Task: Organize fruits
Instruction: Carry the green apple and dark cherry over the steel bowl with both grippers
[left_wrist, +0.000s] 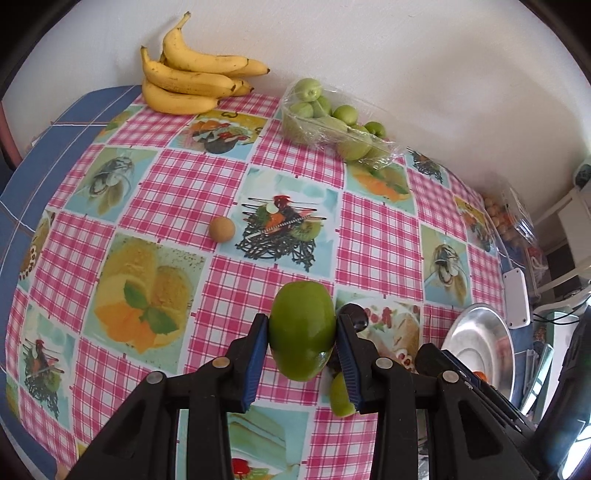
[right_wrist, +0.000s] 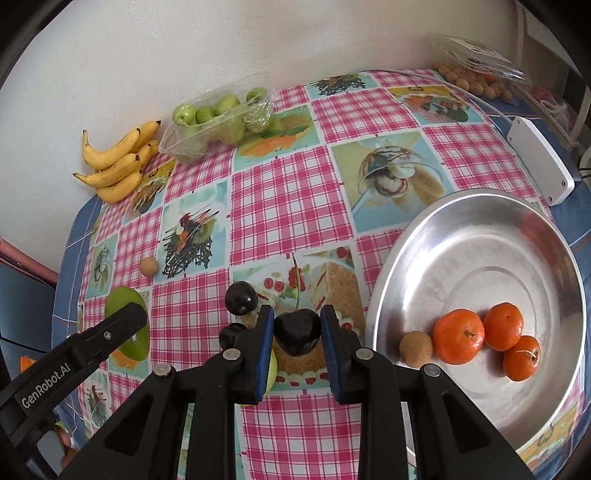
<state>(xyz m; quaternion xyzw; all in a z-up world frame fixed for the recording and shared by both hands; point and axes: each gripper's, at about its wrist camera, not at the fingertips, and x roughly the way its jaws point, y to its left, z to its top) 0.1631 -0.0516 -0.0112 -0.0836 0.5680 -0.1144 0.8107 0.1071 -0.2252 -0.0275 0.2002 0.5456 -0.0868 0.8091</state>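
My left gripper (left_wrist: 302, 332) is shut on a big green fruit (left_wrist: 301, 325), held above the checked tablecloth; the same green fruit (right_wrist: 123, 299) shows at the left of the right wrist view behind the left gripper's finger. My right gripper (right_wrist: 297, 330) is shut on a dark cherry (right_wrist: 297, 326) with a long stem. Two more dark cherries (right_wrist: 241, 297) lie on the cloth just left of it. A small green fruit (left_wrist: 341, 397) lies under the left gripper. A steel plate (right_wrist: 406, 258) at the right holds three tangerines (right_wrist: 458, 336) and a small brown fruit (right_wrist: 415, 349).
Bananas (left_wrist: 188, 79) and a clear tray of green fruits (left_wrist: 325, 118) stand by the wall. A lone brown fruit (left_wrist: 221, 229) lies mid-table. A white box (right_wrist: 541, 162) and a pack of brown fruits (right_wrist: 476, 79) sit at the far right edge.
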